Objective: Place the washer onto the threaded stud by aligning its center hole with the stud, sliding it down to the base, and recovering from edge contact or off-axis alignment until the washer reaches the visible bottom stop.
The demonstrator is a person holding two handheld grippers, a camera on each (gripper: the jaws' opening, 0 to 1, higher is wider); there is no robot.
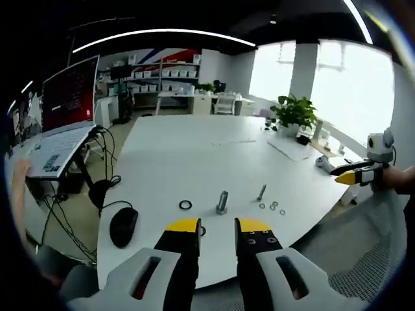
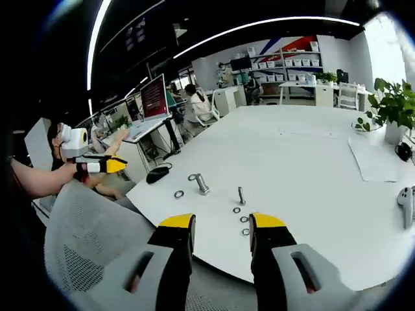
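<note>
The left gripper (image 1: pixel 218 228) rises nearest in the left gripper view, its yellow-tipped jaws parted with nothing between them, poised over the near edge of the white worktop (image 1: pixel 194 149). Just beyond its tips stands the threaded stud (image 1: pixel 222 202), upright on a hex base a little in from that edge. A dark ring (image 1: pixel 185 205) lies flat to one side of it; on the other side a slim bolt (image 1: pixel 261 192) stands, with small washers (image 1: pixel 273 207) scattered flat on the worktop beside it, none on the stud. A black mouse (image 1: pixel 123 226) rests at the worktop's near corner, its cable trailing off the edge toward an open laptop (image 1: pixel 61 123) on a stand. A potted plant (image 1: pixel 293 113) sits at the far edge by the windows. In the right gripper view the right gripper (image 2: pixel 222 223) likewise hangs with jaws apart and empty at the near edge of the worktop (image 2: pixel 305 155), and the stud (image 2: pixel 201 183), ring (image 2: pixel 178 194), bolt (image 2: pixel 241 195) and washers (image 2: pixel 244 219) lie just ahead of it. A mesh chair back (image 2: pixel 91 240) sits off the edge below, and the left gripper (image 2: pixel 107 165) appears beyond it, held away from the worktop
</note>
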